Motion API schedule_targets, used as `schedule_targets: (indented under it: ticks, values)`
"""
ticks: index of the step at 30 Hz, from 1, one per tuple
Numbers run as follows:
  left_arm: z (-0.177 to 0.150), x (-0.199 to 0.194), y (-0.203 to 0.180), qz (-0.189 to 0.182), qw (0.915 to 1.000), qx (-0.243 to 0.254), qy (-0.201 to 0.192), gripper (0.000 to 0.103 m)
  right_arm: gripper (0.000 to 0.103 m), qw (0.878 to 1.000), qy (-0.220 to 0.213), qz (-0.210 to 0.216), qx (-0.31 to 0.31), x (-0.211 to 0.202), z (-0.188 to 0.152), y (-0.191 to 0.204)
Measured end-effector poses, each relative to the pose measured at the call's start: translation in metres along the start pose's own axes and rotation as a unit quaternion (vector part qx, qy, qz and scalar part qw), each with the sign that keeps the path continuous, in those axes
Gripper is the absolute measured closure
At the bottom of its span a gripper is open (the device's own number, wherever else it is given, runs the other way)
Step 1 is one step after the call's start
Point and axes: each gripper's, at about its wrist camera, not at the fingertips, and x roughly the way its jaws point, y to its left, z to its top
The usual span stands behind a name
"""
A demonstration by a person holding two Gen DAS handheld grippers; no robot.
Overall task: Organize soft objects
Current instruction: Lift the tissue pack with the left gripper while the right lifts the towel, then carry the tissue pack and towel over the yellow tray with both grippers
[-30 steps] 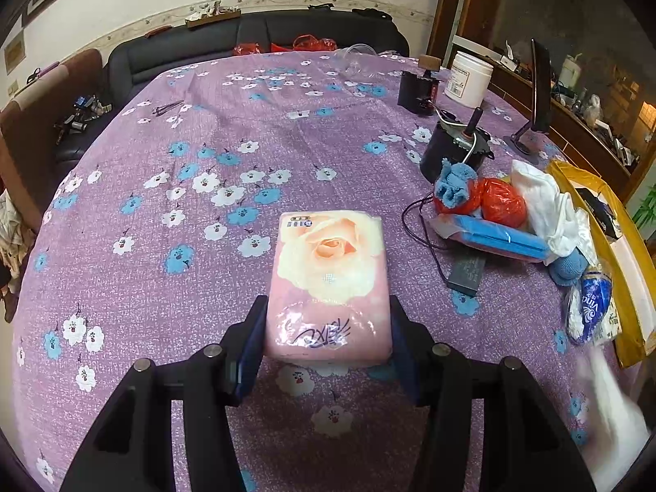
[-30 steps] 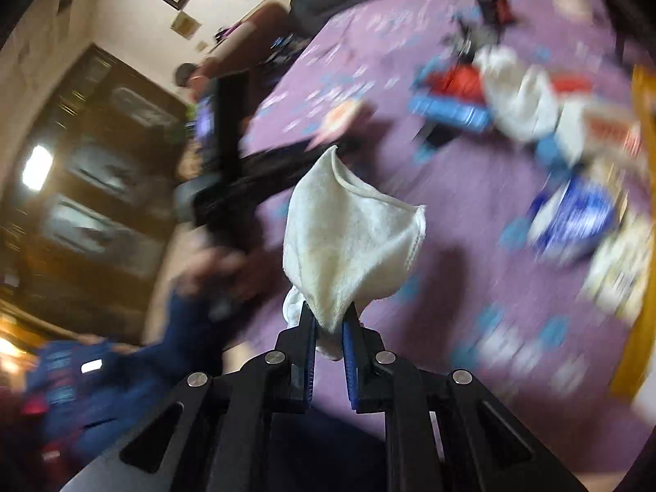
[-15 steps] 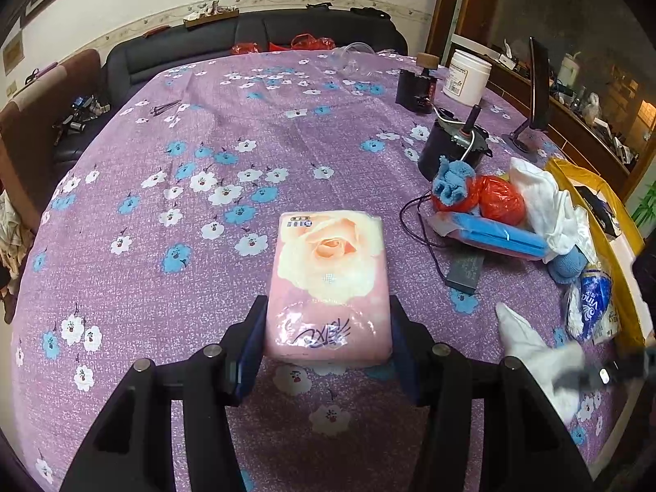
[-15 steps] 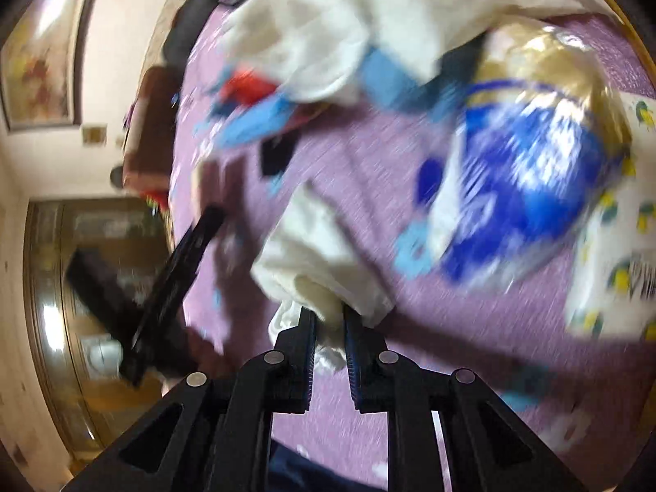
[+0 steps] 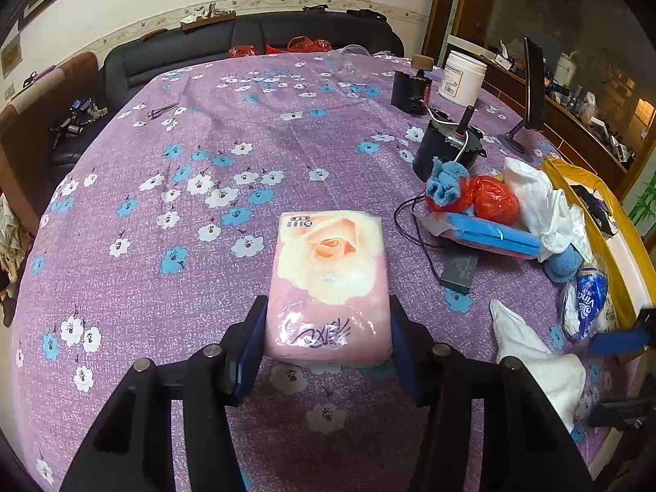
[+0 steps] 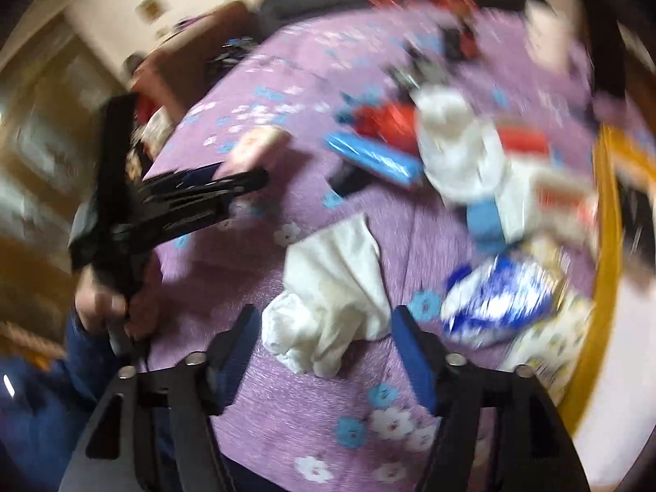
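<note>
A pink tissue pack [image 5: 328, 283] with a rose print rests on the purple flowered tablecloth [image 5: 205, 188], and my left gripper [image 5: 324, 340] is shut on its near end. A white cloth [image 6: 334, 291] lies crumpled on the cloth-covered table between the fingers of my right gripper [image 6: 326, 342]; the jaws are opening and the pads stand clear of it. The same white cloth [image 5: 537, 361] shows at the lower right of the left wrist view, with the right gripper's blue pad [image 5: 619, 342] beside it.
Right of the tissue pack sits a pile: a blue cloth [image 5: 445, 180], red bag [image 5: 490, 201], blue flat pack [image 5: 492, 238], white fabric [image 5: 541, 201], blue-white packet [image 5: 586, 299]. A black pot [image 5: 447, 143], white tub [image 5: 461, 78] and yellow-rimmed tray [image 5: 607, 221] stand behind.
My right gripper swung down to the table, opened wide and let go of the white cloth, which now lies on the tablecloth. The left gripper and tissue pack stayed put.
</note>
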Motion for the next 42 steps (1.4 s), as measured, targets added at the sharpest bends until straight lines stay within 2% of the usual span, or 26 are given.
schedule_targets:
  ticks: [1,4,6,8,9,10,11,13,14,16,22,26,31,42]
  values:
    - [0.0,0.0,0.0,0.0,1.0,0.001,0.0,0.049,0.014,0.999,-0.006,-0.001,-0.039,-0.004,0.0,0.004]
    - [0.0,0.001,-0.001,0.0,1.0,0.004,0.001,0.049,0.013,0.995,-0.014,-0.004,-0.1,0.003,0.0,0.011]
    - [0.0,0.002,-0.001,-0.001,1.0,0.003,0.001,0.049,0.013,0.994,0.0,-0.011,-0.108,0.019,0.003,0.009]
    - [0.0,0.002,-0.001,-0.002,1.0,0.002,0.003,0.049,0.013,0.996,0.015,-0.001,-0.091,0.039,0.007,0.003]
    - [0.0,0.003,0.0,-0.002,1.0,0.0,0.004,0.049,0.016,0.997,0.02,0.006,-0.079,0.044,0.007,-0.002]
    - [0.0,0.003,0.0,-0.003,1.0,-0.001,0.005,0.049,0.029,0.997,0.028,0.014,-0.066,0.05,0.006,-0.006]
    - [0.0,0.004,0.0,-0.004,1.0,-0.001,0.005,0.049,0.034,0.998,0.038,0.019,-0.055,0.056,0.005,-0.008]
    - [0.0,0.003,-0.001,-0.004,1.0,-0.002,0.004,0.049,0.075,0.998,0.019,0.008,-0.054,0.054,0.0,-0.006]
    - [0.0,0.003,0.0,-0.004,1.0,-0.001,0.003,0.05,0.078,0.998,0.019,0.013,-0.05,0.054,-0.002,-0.004]
    - [0.001,0.002,-0.001,-0.005,1.0,0.0,0.0,0.05,0.084,0.999,-0.005,-0.003,-0.04,0.046,-0.006,0.001]
    - [0.0,-0.009,-0.006,-0.006,0.9996,0.009,-0.028,0.05,0.084,0.992,-0.118,-0.051,-0.013,0.003,-0.025,0.019]
    - [-0.001,-0.021,-0.017,0.019,0.9975,0.029,-0.061,0.05,0.084,0.984,-0.174,-0.024,0.038,-0.02,-0.032,0.012]
    - [-0.005,-0.036,-0.029,0.045,0.9943,0.045,-0.086,0.05,0.084,0.98,-0.188,-0.018,0.06,-0.026,-0.035,0.004]
    - [-0.008,-0.055,-0.053,0.063,0.9899,0.071,-0.106,0.05,0.084,0.974,-0.207,-0.023,0.085,-0.042,-0.045,-0.012]
